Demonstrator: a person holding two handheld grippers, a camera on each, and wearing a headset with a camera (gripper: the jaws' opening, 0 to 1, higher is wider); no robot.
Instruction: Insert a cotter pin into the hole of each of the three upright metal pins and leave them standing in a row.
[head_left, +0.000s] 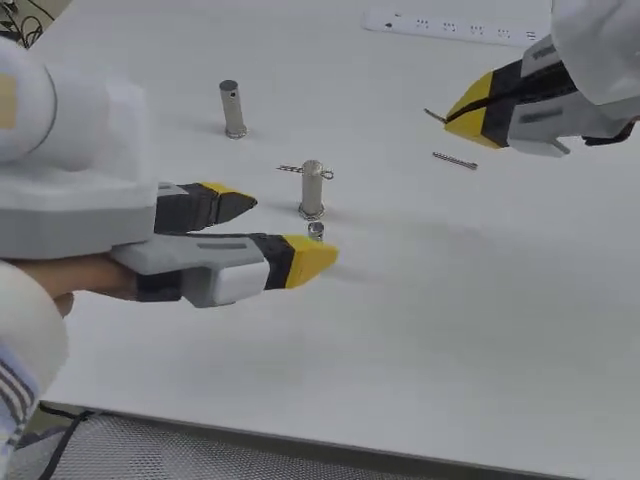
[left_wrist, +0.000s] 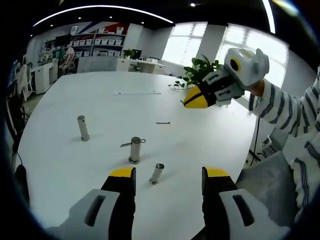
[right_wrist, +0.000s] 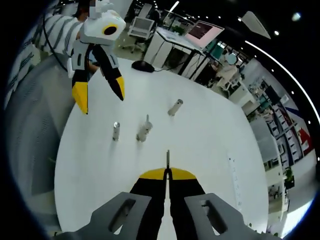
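Head view is showing three metal pins standing in a row, the middle pin carrying a cotter pin. Left gripper view: the left gripper is gaping wide, empty, just behind the nearest pin. Right gripper view: the right gripper is pinching a second cotter pin.
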